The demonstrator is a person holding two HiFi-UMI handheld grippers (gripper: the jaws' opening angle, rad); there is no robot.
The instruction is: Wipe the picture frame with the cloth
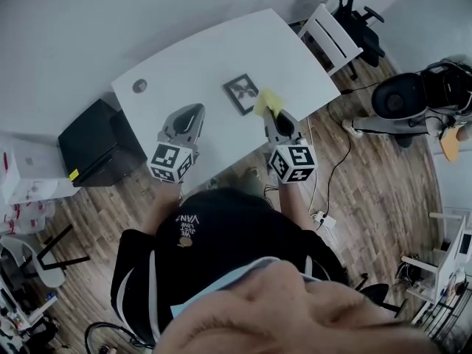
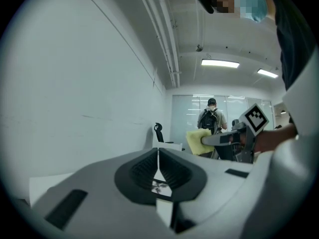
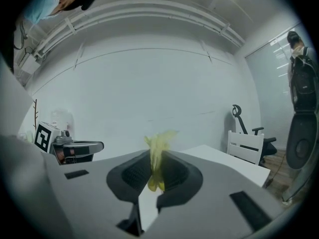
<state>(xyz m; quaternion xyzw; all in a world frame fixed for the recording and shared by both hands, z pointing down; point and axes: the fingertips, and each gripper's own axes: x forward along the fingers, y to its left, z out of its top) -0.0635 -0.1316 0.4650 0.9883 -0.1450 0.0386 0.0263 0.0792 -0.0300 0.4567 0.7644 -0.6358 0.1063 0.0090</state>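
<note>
Cloth (image 1: 267,100) pinched in right hand-held gripper (image 1: 273,113), beside picture frame (image 1: 240,92).

Picture frame (image 1: 242,93): small, square and dark-bordered, with a pale picture inside. It lies flat near the middle of the white table (image 1: 192,65), turned corner-on to the near edge. Cloth (image 1: 267,102): yellow and crumpled, pinched between the closed jaws of the right gripper (image 1: 274,115). It sits at the frame's right edge; contact cannot be judged.
</note>
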